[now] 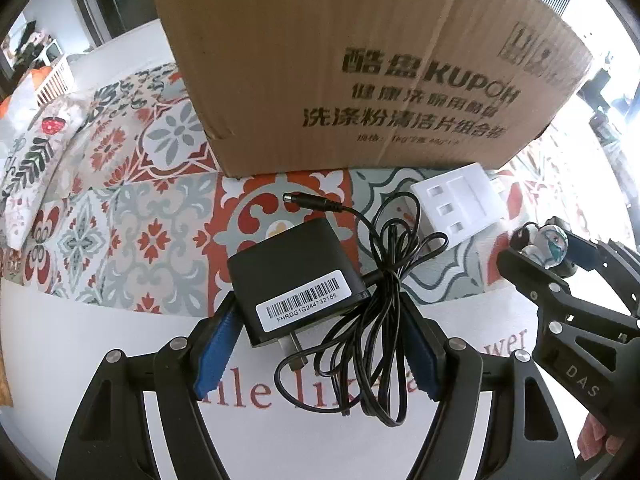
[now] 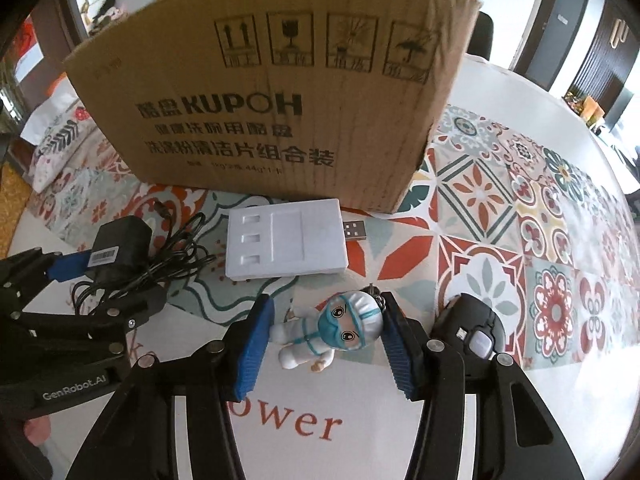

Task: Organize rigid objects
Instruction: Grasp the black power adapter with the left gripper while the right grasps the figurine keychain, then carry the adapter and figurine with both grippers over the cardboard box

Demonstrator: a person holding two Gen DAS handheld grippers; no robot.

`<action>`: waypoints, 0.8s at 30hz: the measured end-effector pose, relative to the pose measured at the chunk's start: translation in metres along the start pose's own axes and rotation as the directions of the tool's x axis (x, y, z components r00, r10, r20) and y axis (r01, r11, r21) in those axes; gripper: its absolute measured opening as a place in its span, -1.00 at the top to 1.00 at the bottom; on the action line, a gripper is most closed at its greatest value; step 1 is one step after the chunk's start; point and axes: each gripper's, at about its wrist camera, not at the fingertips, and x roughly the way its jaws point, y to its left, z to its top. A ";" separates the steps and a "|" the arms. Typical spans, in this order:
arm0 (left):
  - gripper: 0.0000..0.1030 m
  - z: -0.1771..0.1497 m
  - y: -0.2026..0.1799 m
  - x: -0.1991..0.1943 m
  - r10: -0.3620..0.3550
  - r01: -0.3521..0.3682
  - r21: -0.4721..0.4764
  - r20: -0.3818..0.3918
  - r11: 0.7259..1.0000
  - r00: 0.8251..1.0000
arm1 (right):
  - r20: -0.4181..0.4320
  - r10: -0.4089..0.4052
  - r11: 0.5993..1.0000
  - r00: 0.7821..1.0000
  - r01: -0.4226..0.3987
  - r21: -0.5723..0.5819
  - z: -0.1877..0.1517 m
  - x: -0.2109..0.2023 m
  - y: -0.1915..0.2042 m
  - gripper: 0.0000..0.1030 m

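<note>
In the left wrist view, the left gripper (image 1: pixel 316 344) pinches a matte black power adapter (image 1: pixel 296 280) at the centre of the frame, one ribbed blue pad (image 1: pixel 216 354) pressed against its left side; its thin black cable (image 1: pixel 380 312) lies in loose loops over the right pad. In the right wrist view, the right gripper (image 2: pixel 326 344) holds a small glossy figurine (image 2: pixel 332 332) in a white suit and teal mask, low in the centre, its head touching the right pad. Above both stands a corrugated cardboard box (image 2: pixel 280 120), printed in black. A flat white plastic USB hub (image 2: pixel 286 240) lies just below the box on the patterned tablecloth (image 2: pixel 520 240). A rounded black device (image 2: pixel 472 328) sits at the lower right.
</note>
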 end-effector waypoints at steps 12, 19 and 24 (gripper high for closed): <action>-0.43 -0.007 0.003 -0.053 0.001 -0.002 0.012 0.110 1.000 0.994 | 0.088 0.011 0.999 0.996 -0.014 0.029 0.000 -0.045 -0.001 -0.04; -0.43 0.008 0.000 -0.082 0.002 -0.006 0.022 0.179 1.000 0.984 | 0.153 0.013 0.999 0.988 -0.020 0.045 0.011 -0.068 0.002 -0.04; -0.43 0.017 -0.001 -0.107 -0.009 0.003 0.026 0.232 1.000 0.973 | 0.205 0.014 0.998 0.979 -0.025 0.054 0.023 -0.088 0.005 -0.04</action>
